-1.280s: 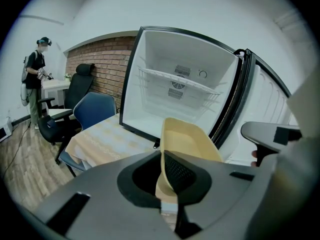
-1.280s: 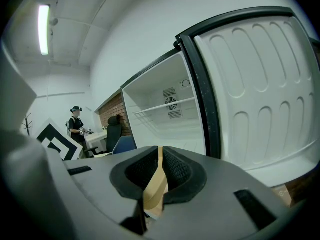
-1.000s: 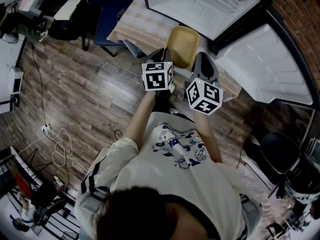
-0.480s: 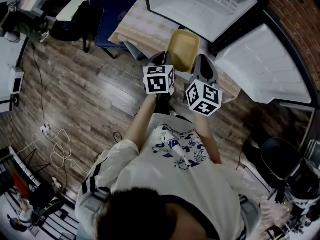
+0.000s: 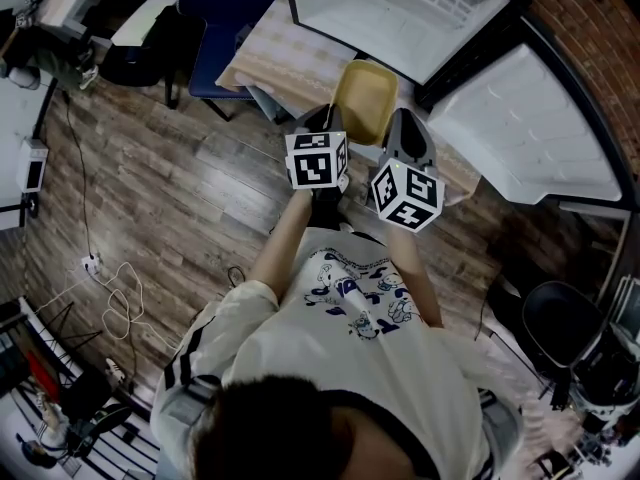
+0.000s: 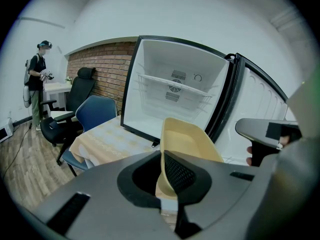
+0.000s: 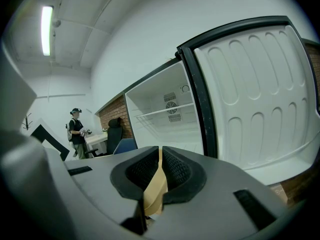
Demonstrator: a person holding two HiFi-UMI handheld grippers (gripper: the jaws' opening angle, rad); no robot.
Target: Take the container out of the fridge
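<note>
My left gripper and right gripper each have jaws clamped on the container rim, in front of the open fridge.

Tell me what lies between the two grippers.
The yellow container: the left gripper and right gripper each clamp a rim, shown in the head view.
</note>
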